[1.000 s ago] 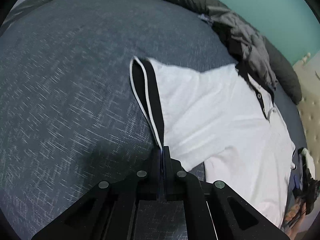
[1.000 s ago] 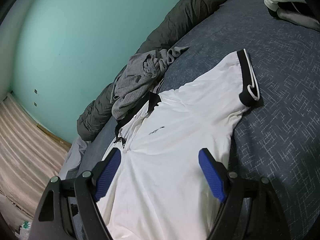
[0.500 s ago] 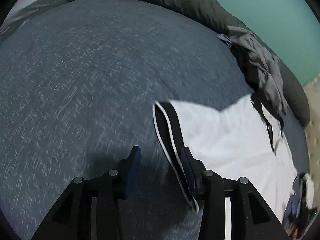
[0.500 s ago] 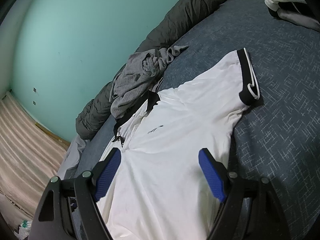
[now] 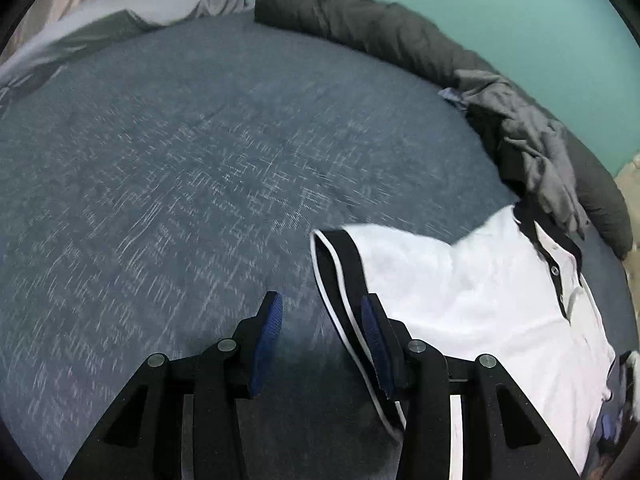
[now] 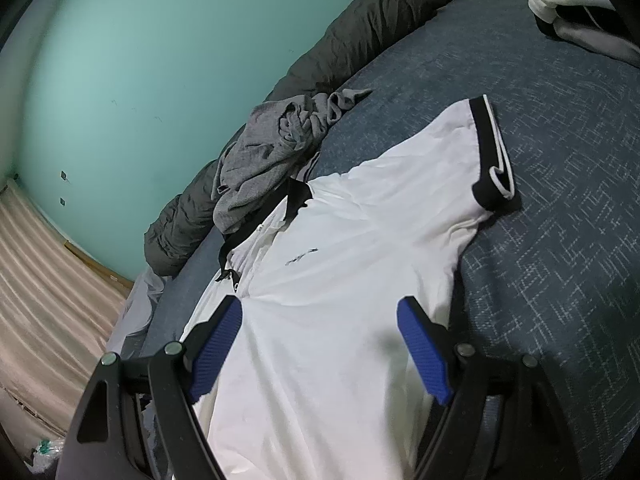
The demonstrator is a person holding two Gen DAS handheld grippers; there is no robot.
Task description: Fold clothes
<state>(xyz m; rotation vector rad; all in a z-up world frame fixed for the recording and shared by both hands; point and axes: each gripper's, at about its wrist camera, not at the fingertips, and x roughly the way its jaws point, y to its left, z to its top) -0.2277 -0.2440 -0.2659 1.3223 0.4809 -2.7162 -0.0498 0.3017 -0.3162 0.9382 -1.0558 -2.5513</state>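
The left gripper [image 5: 318, 320] hangs low over the bed with its 2 blue-padded jaws parted a moderate way and nothing held between them. The black, white-striped cuff of the sleeve [image 5: 340, 272] lies slack on the cover just ahead of the right-hand jaw and runs back along that jaw's inner side — whether it touches the pad I cannot tell. The space ahead of the left-hand jaw is bare dark blue woven bed cover [image 5: 180, 184].

The right gripper [image 6: 320, 320] has its jaws spread wide, also empty, hovering over the body of the white short-sleeved polo shirt with black trim [image 6: 340, 264], which lies spread flat, front side up. The white cloth fills the whole gap between the 2 blue pads [image 6: 420, 352] and passes under both. Ahead of the jaws comes a small dark chest logo [image 6: 302, 256], and ahead and to the left of that the black collar and button placket [image 6: 296, 196]. The shirt's other sleeve stretches out ahead and to the right, ending in a black cuff with a white stripe [image 6: 490, 152], its lower corner curled over.

Further on, a crumpled grey garment [image 6: 264, 160] lies against the collar end of the shirt — part of it overlaps the collar. Behind that, a long dark grey rolled quilt [image 6: 360, 40] runs along the far edge of the bed against a teal wall [image 6: 160, 60]. Far right of the right gripper, a white and black heap of clothing [image 6: 576, 12] sits at the bed's corner.
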